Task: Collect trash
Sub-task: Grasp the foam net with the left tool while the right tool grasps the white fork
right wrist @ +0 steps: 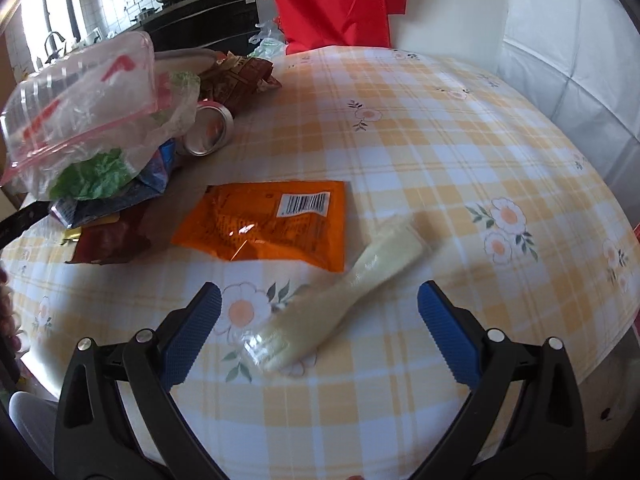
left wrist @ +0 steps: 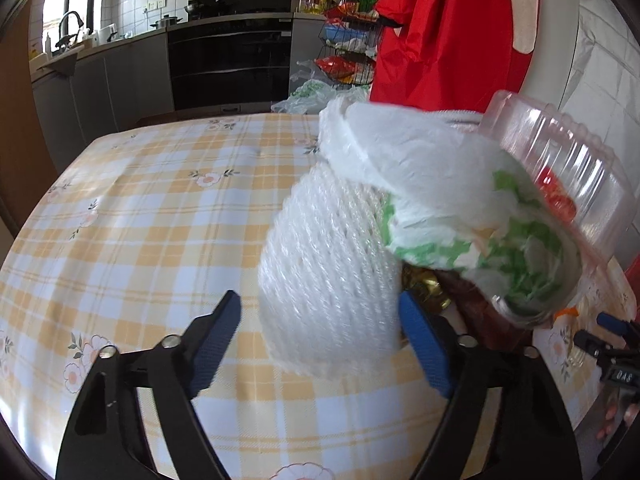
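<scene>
In the left wrist view a white foam net sleeve (left wrist: 332, 280) sits between the open jaws of my left gripper (left wrist: 320, 340), at the near edge of a trash pile. On the pile lie a white and green plastic bag (left wrist: 452, 216) and a clear plastic clamshell box (left wrist: 560, 168). In the right wrist view my right gripper (right wrist: 320, 336) is open around a pale crumpled clear wrapper (right wrist: 340, 292) lying on the checked tablecloth (right wrist: 440, 140). An orange snack packet (right wrist: 272, 224) lies just beyond it. The pile there holds a zip bag (right wrist: 80, 100), a can (right wrist: 210, 128) and dark wrappers (right wrist: 112, 240).
The round table (left wrist: 140, 220) has a yellow plaid cloth with flowers. A red garment (left wrist: 440, 32) hangs behind the table. Kitchen counters, an oven (left wrist: 230, 60) and a wire rack of goods (left wrist: 348, 40) stand at the back. The right gripper shows in the left wrist view (left wrist: 612, 348).
</scene>
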{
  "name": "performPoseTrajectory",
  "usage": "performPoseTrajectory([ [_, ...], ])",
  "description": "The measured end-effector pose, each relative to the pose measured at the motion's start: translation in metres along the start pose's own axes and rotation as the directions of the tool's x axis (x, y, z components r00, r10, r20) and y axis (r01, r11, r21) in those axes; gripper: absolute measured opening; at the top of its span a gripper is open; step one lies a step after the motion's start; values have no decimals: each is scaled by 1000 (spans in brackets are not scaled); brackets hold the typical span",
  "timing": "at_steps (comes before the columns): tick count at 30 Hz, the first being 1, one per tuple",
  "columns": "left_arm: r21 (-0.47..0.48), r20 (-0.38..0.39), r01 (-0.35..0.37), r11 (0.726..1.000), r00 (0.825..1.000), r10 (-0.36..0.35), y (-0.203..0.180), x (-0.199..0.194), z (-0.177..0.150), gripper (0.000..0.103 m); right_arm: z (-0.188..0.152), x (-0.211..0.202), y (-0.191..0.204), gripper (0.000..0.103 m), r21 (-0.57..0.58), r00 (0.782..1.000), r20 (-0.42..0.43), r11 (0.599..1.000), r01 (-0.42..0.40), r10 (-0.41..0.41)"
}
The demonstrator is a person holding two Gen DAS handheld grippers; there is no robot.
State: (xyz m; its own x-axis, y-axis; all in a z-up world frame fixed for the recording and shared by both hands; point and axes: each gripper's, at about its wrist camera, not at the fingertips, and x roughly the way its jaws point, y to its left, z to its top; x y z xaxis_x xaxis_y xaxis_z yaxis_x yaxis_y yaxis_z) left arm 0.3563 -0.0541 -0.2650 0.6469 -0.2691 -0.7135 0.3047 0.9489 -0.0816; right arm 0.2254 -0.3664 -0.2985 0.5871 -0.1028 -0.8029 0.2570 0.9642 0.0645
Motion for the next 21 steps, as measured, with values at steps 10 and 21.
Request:
performPoseTrajectory([
  [10,-2,-2,11,1000,1000,-11,22,-24,-24,29,-4,12,-10,55,-26,998,-59,999,31,-33],
  [21,-50,21,-22,999,1000,24,37,-68,-57,21,-20,-18,-41,25,98,999,-14,995,-32,33],
])
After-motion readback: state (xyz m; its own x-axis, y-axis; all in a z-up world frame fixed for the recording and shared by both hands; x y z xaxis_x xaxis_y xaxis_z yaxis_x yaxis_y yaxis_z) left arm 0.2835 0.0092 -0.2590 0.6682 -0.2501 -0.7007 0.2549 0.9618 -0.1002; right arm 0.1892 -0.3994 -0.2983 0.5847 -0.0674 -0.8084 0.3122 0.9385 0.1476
